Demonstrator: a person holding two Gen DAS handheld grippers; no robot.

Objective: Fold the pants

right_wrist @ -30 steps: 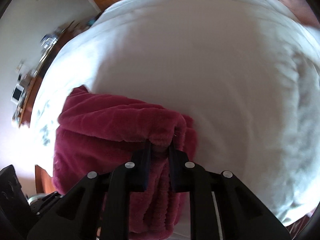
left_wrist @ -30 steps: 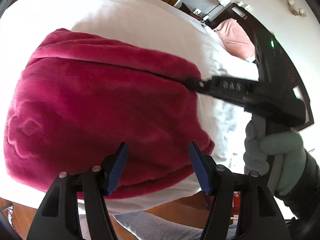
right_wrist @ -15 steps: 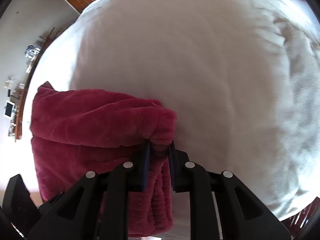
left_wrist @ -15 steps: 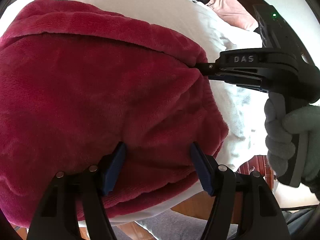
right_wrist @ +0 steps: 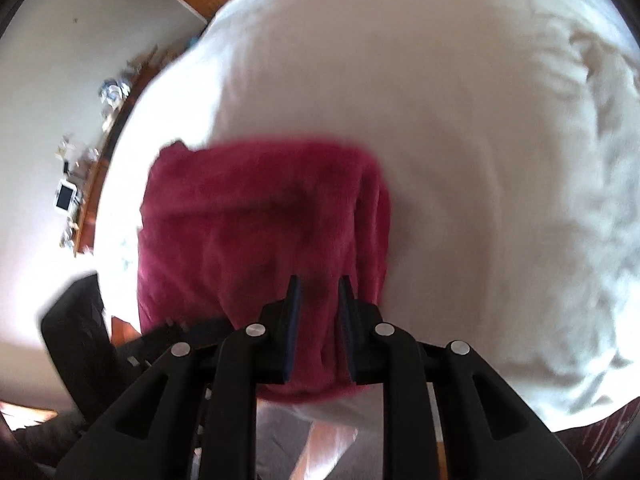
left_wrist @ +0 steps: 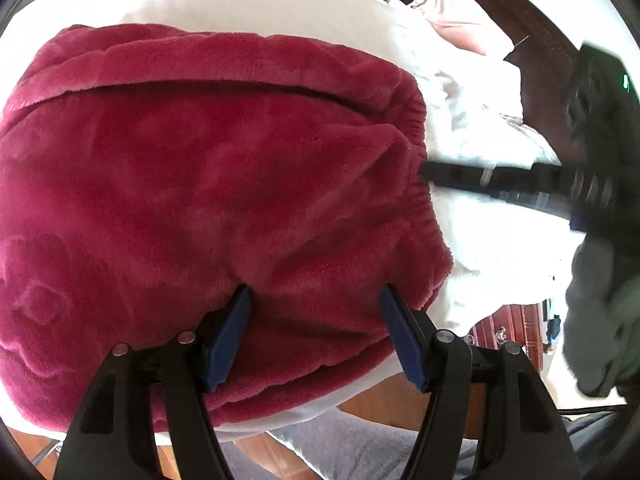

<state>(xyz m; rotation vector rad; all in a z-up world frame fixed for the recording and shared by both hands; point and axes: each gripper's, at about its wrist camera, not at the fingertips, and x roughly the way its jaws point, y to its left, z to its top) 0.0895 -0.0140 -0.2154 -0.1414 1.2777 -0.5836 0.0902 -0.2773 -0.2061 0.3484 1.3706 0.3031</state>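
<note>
My red pants (left_wrist: 224,184) lie folded on the near edge of the white bed (right_wrist: 440,120). They look soft, thick and floppy, so I would pinch the bunchy waistband on the right. My left gripper (left_wrist: 316,332) is open. My right gripper (right_wrist: 319,320) is open a little, holding nothing.

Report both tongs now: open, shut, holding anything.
Left tongs: open, holding nothing, over the pants.
Right tongs: open a little, nothing clamped, pants behind the gap.
</note>
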